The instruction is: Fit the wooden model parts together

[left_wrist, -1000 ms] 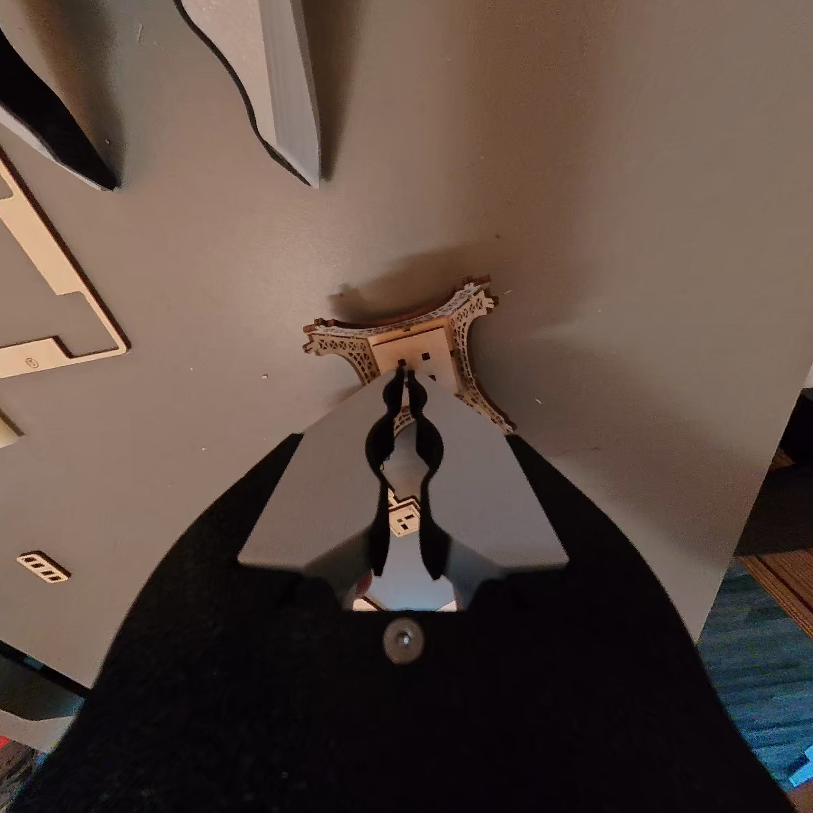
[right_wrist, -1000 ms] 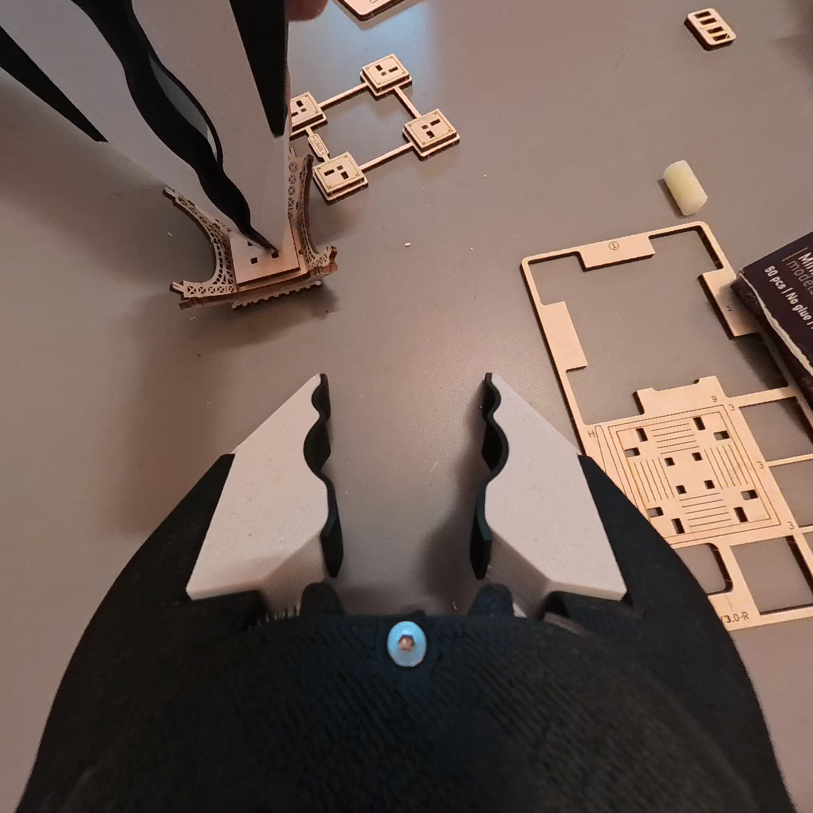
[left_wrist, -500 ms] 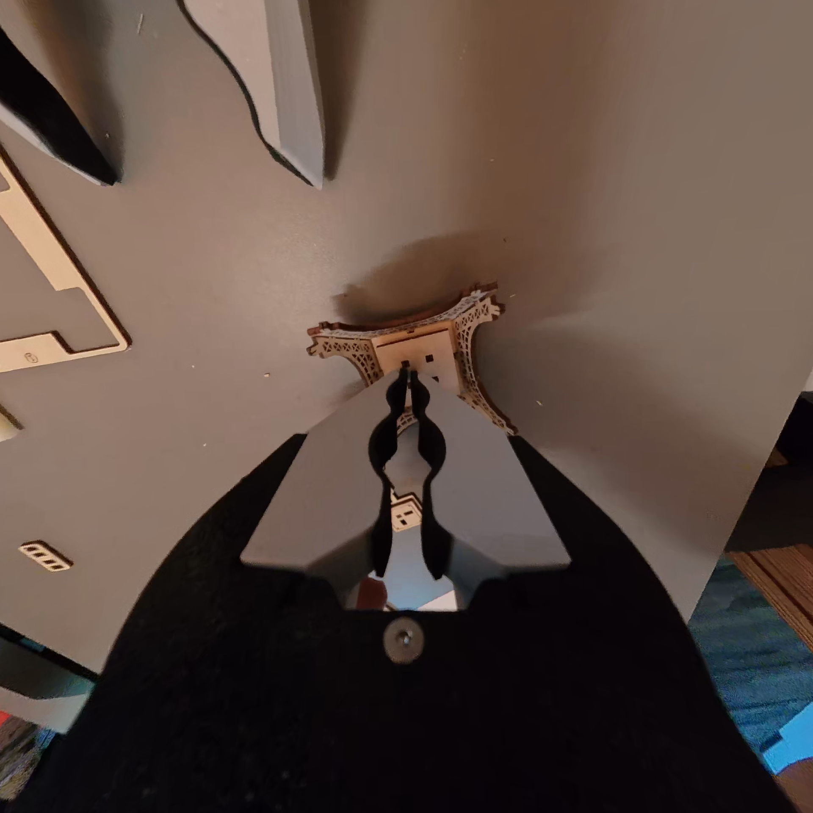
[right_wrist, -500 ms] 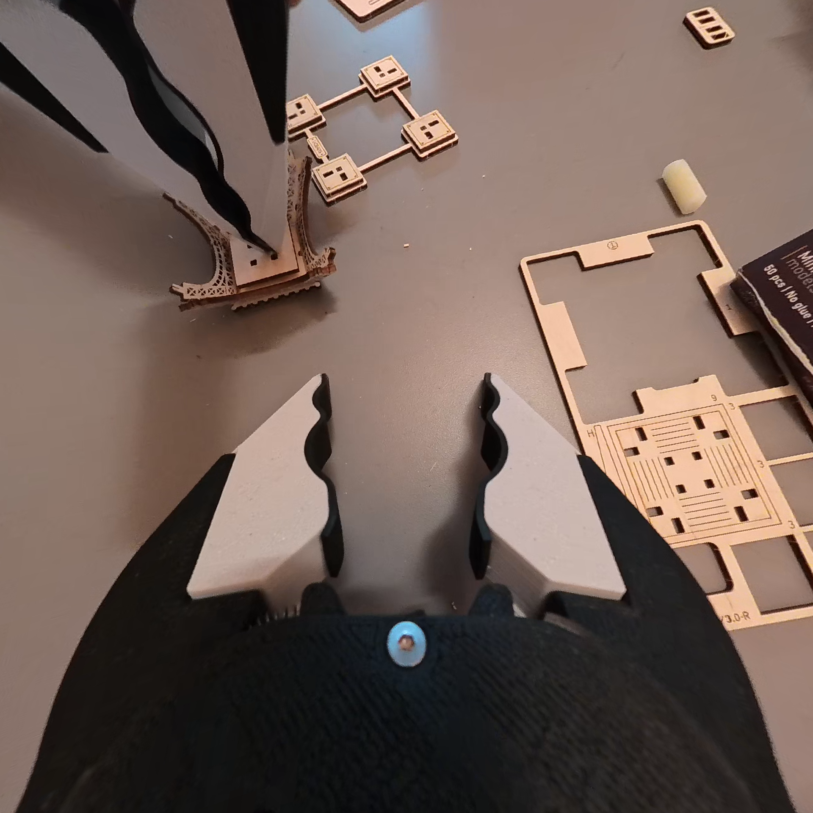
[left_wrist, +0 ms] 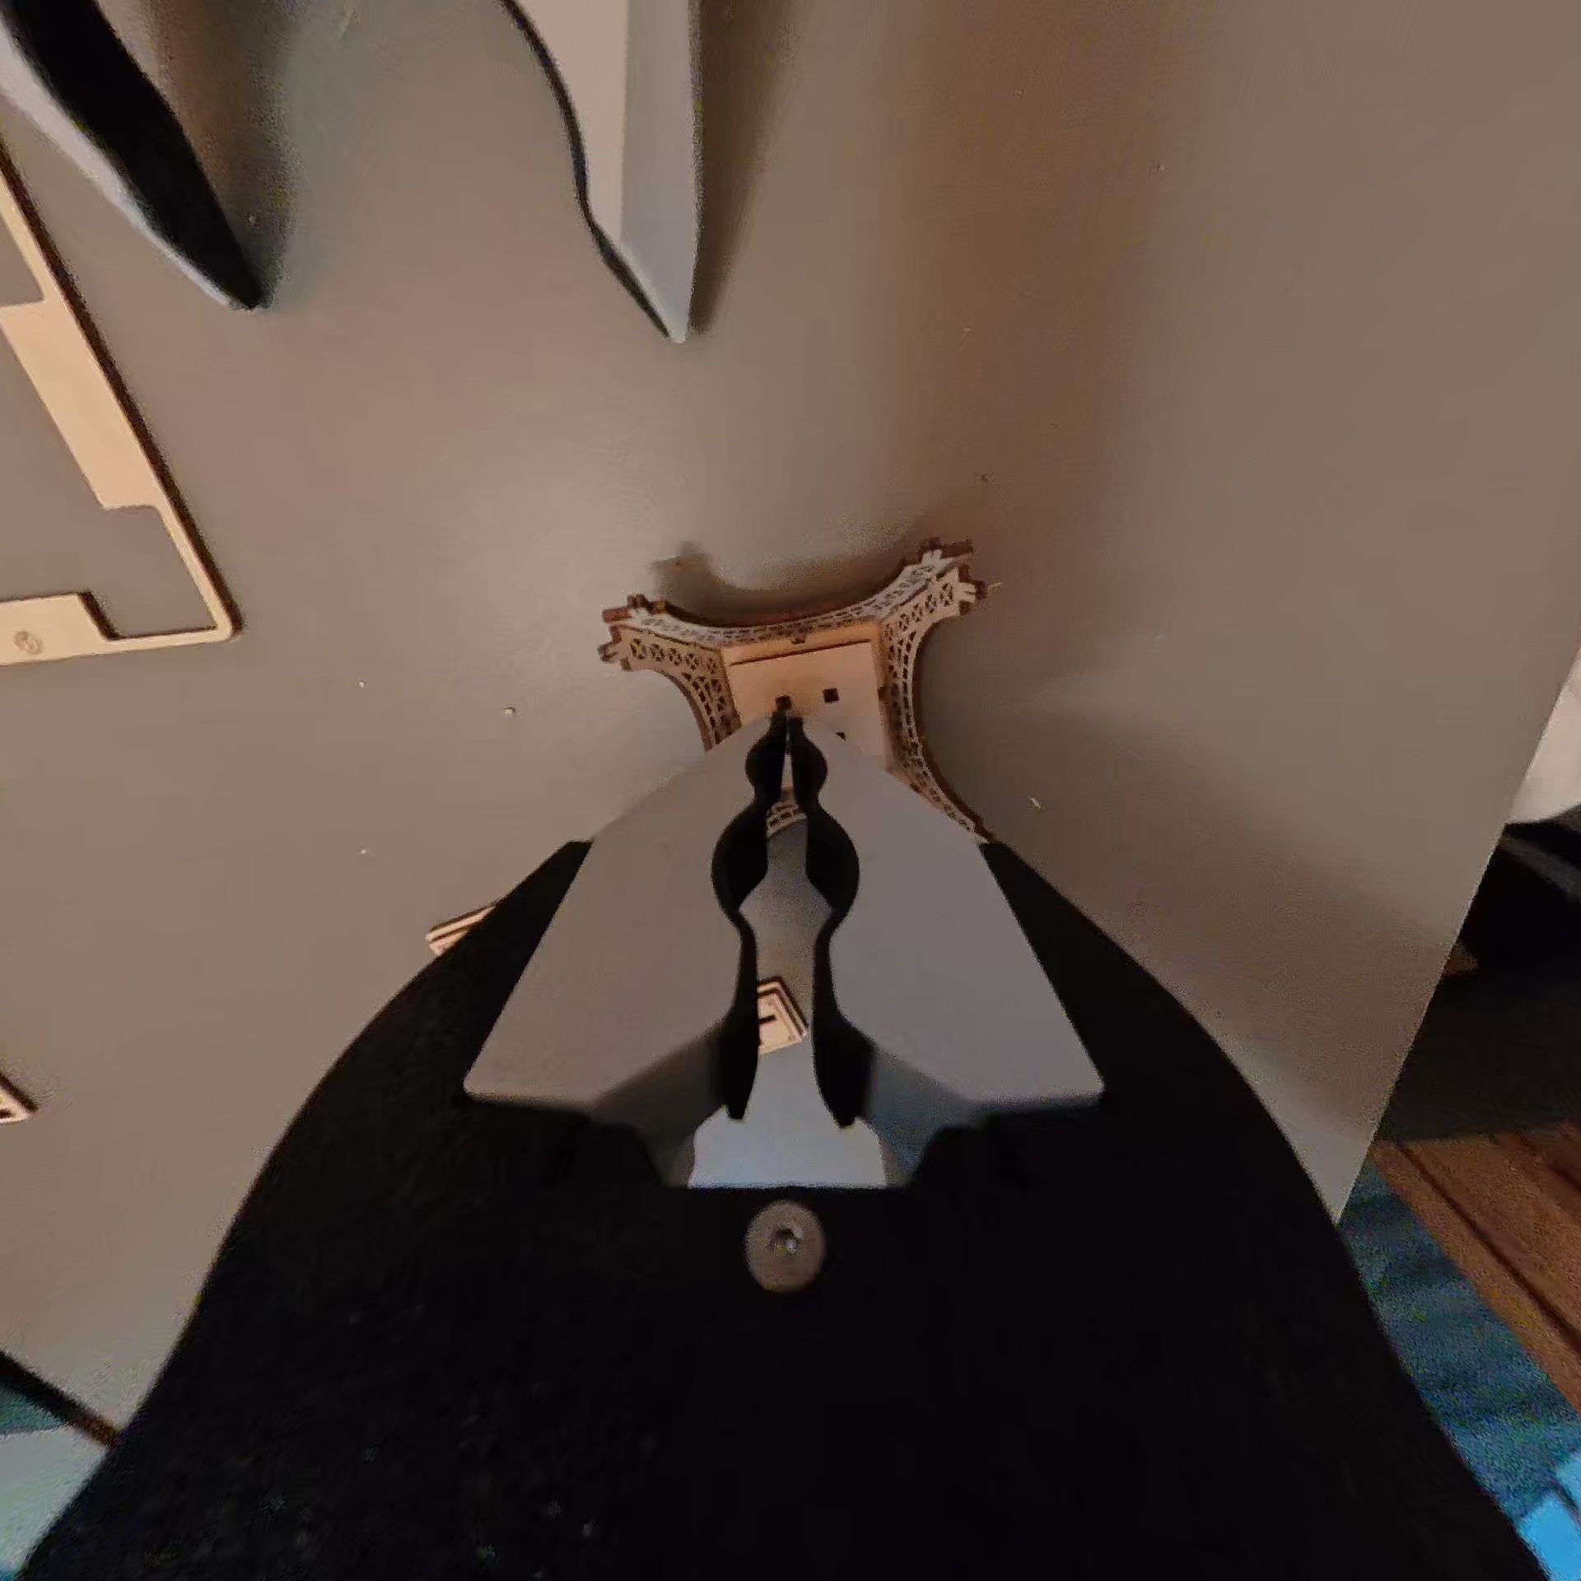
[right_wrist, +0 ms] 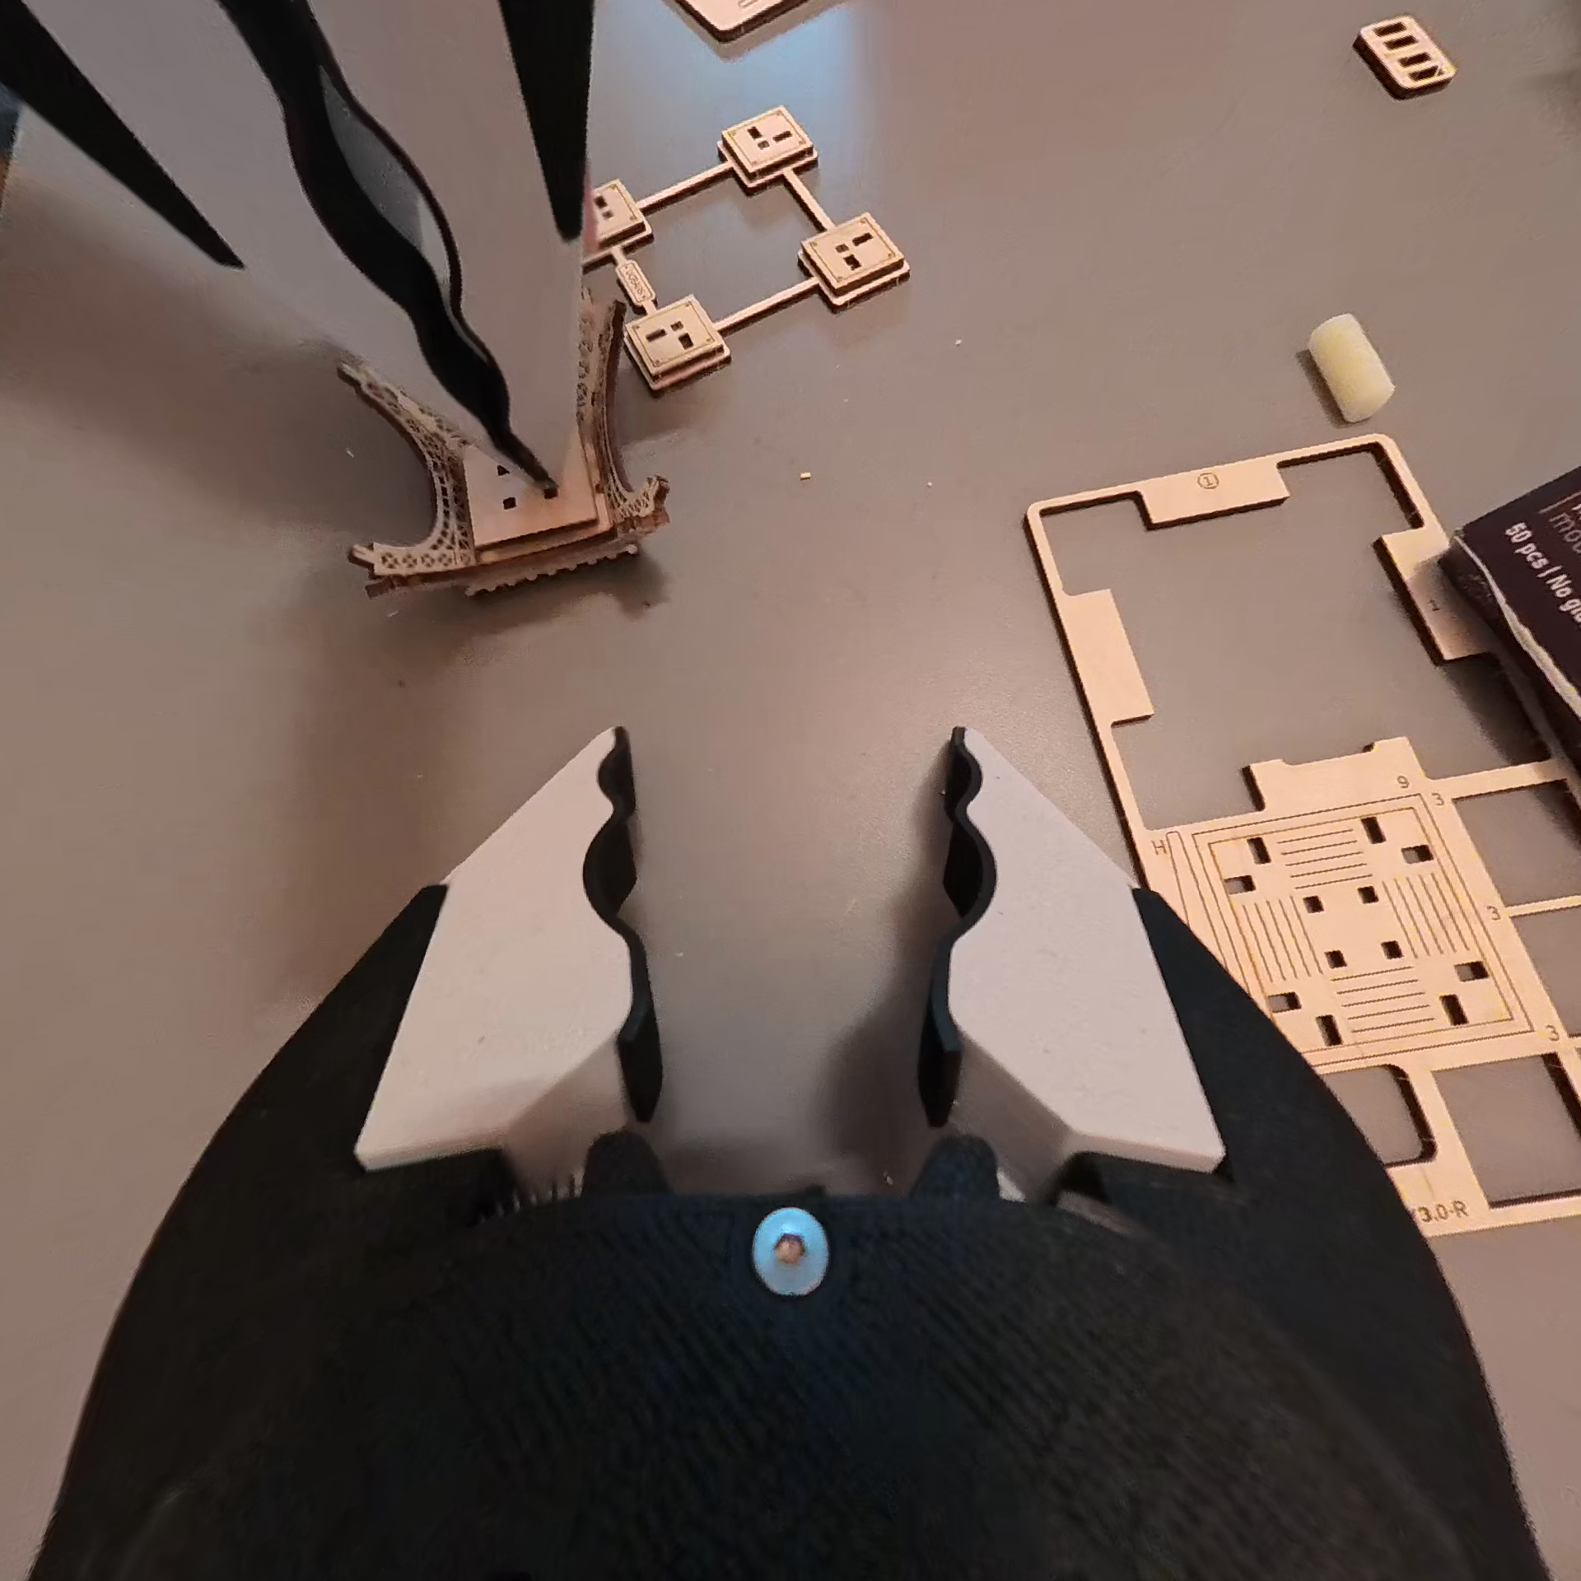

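A matte grey table point(right_wrist: 855, 599) fills both views, dimly lit, its edge giving way to wood flooring point(left_wrist: 1506, 1215); the wooden tower base point(right_wrist: 513, 522) stands upright on it, the left gripper point(left_wrist: 785, 723) pressing down on its flat deck, fingers closed together; the right gripper point(right_wrist: 787, 753) hovers nearby, fingers apart and empty, beside a cut-out wooden sheet point(right_wrist: 1335, 924).

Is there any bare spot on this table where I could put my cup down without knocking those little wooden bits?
Yes: the widest bare stretch of table lies between the tower base, where the left gripper presses, and the cut-out wooden sheet, ahead of the open right gripper. It is crowded farther back around the four-square frame and at the right by the dark box.
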`<state>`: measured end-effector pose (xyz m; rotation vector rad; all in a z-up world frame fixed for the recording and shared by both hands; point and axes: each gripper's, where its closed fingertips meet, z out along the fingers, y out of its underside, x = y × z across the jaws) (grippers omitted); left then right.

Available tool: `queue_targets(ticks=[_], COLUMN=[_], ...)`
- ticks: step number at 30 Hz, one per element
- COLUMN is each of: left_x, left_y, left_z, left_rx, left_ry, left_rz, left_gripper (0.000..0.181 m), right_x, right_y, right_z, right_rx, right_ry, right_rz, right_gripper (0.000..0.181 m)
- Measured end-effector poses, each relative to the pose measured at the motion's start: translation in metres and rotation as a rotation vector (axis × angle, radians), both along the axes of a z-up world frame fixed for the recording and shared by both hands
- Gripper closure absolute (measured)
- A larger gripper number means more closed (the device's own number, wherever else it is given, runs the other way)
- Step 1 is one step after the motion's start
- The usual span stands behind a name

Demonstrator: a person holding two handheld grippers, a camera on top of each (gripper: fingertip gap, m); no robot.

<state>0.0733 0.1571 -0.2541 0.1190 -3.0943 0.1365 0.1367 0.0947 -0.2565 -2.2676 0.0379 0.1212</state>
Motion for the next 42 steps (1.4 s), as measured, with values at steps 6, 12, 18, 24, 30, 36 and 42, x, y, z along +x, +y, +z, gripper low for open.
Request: queue_targets(ticks=[6,12,18,24,30,36,42], left_x=[0.008,0.017,0.013,-0.008,-0.014,-0.015,-0.032], left_y=[-0.01,0.018,0.039,0.041,0.04,0.048,0.039], left_z=[0.064,0.064,0.041,0.031,0.03,0.051,0.079], left_rx=[-0.395,-0.506,-0.582,-0.707,-0.815,-0.938,-0.98], left_ry=[-0.137,-0.331,-0.394,-0.307,-0.251,-0.401,-0.64], left_rz=[0.199,0.381,0.593,0.692,0.758,0.699,0.445], left_gripper=[0.157,0.156,0.139,0.135,0.128,0.117,0.113], right_x=[-0.005,-0.035,-0.053,-0.066,-0.067,-0.074,-0.078], right_y=[-0.001,0.02,0.041,0.055,0.059,0.058,0.056], right_z=[0.005,0.017,0.018,0.005,-0.003,0.015,0.058], right_rx=[0.028,0.099,0.085,0.036,-0.003,0.099,0.34], right_ry=[0.03,0.032,-0.048,-0.086,-0.128,-0.04,0.246], right_rz=[0.026,0.138,0.167,0.212,0.24,0.268,0.26], right_gripper=[0.107,0.096,0.078,0.079,0.098,0.099,0.1])
